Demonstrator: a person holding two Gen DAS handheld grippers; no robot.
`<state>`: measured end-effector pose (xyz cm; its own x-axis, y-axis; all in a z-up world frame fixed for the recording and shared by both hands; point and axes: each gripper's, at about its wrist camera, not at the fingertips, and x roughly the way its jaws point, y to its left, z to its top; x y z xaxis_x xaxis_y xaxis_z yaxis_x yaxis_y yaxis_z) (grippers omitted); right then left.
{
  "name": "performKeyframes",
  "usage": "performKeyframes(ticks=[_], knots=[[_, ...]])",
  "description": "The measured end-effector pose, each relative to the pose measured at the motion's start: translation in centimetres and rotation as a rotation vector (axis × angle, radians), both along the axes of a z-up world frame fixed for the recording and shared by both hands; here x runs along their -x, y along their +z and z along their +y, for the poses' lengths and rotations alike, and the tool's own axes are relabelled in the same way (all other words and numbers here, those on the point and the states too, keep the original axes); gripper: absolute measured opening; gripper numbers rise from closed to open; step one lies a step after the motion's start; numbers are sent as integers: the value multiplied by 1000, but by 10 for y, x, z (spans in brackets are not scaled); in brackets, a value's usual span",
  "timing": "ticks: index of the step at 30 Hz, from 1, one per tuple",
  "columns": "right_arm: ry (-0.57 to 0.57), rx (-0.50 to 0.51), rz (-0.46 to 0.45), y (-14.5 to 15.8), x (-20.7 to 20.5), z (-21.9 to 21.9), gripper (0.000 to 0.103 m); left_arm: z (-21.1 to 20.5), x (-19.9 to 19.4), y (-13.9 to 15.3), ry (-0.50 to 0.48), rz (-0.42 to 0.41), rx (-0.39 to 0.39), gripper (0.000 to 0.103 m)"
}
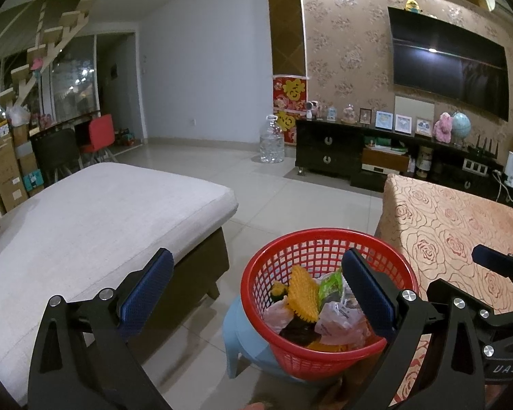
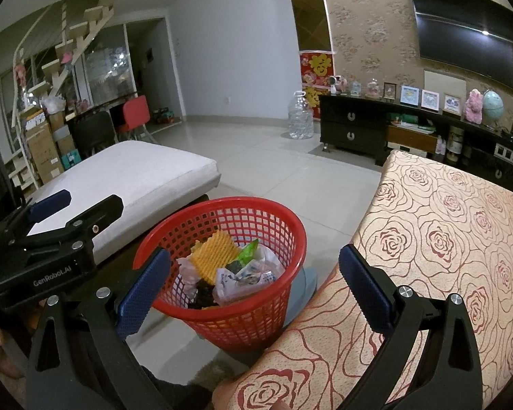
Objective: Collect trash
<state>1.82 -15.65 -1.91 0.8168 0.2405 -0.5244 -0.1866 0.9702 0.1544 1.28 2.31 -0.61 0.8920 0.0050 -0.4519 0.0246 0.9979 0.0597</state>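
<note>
Currently, both the left gripper (image 1: 256,299) and right gripper (image 2: 254,288) are hanging wide apart and empty. Apparently the red plastic mesh basket (image 2: 273,311) is resting on a pale blue stool (image 1: 237,338), keeping the crumpled wrappers (image 2: 246,278) within reach.

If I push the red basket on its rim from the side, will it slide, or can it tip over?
The red basket probably tips easily: it narrows toward its base and stands raised on a blue stool, not on the floor. It looks light, being thin open mesh holding only wrappers and a yellow foam net. The rim may flex under a push.
</note>
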Motion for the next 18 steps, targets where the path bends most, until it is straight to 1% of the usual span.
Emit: performKeyframes(ticks=[18], knots=[[4,3,-1,-1,1,1,96,0,0,1,1,-1,-2,95]])
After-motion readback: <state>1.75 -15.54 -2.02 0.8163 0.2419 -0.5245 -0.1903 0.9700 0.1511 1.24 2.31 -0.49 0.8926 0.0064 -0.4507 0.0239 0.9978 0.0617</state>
